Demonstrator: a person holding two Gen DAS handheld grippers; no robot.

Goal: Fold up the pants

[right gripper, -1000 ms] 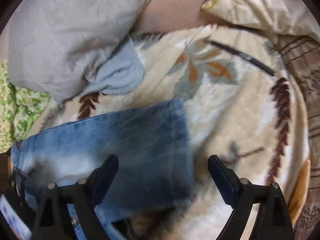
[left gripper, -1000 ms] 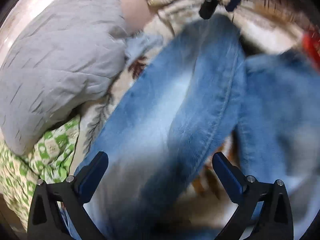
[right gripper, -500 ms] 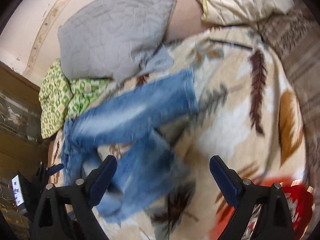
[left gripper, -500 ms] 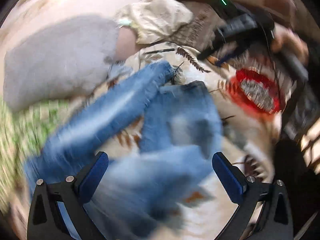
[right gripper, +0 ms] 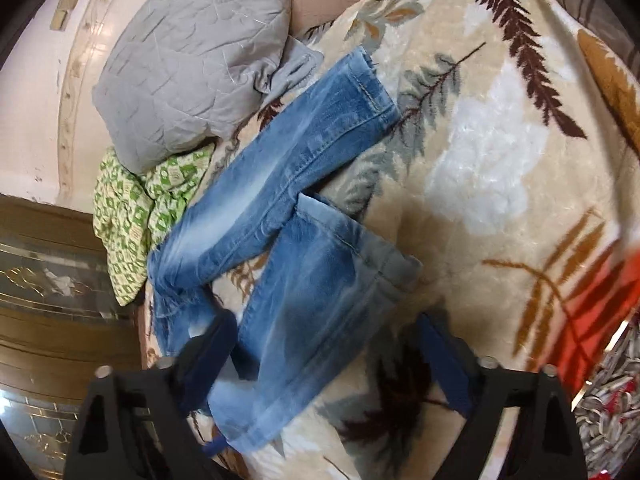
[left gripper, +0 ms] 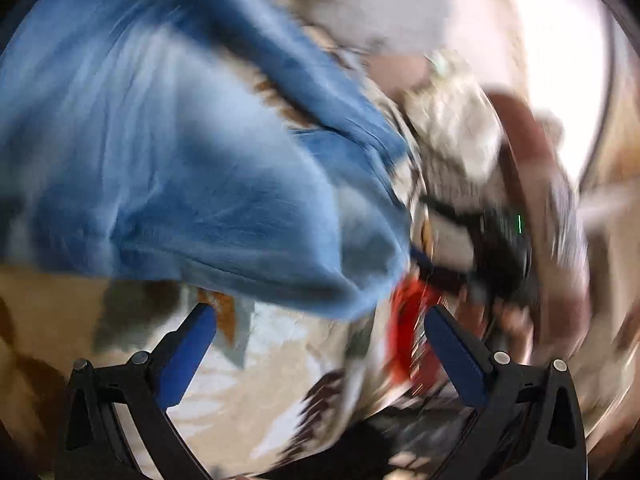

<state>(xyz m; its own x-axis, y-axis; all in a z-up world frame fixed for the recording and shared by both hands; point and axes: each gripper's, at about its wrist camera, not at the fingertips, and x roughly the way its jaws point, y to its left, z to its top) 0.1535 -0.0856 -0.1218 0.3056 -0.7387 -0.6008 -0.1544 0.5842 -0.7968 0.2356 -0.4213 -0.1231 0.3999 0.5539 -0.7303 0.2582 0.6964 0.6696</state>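
Jeans [right gripper: 280, 216] lie on the blanket [right gripper: 500, 168]. Right gripper [right gripper: 324, 360] is closing, one leg between its jaws, not pinched. Left gripper [left gripper: 320, 344] stands open, empty.

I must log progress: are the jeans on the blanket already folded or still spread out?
Still spread: the jeans lie on the blanket with both legs apart in a V, hems separate.

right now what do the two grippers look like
Both match: the left gripper and right gripper each have black angular finger frames with triangular cut-outs, silver round bolts at the joints, and flat dark blue pads. No cables or markings show on either.
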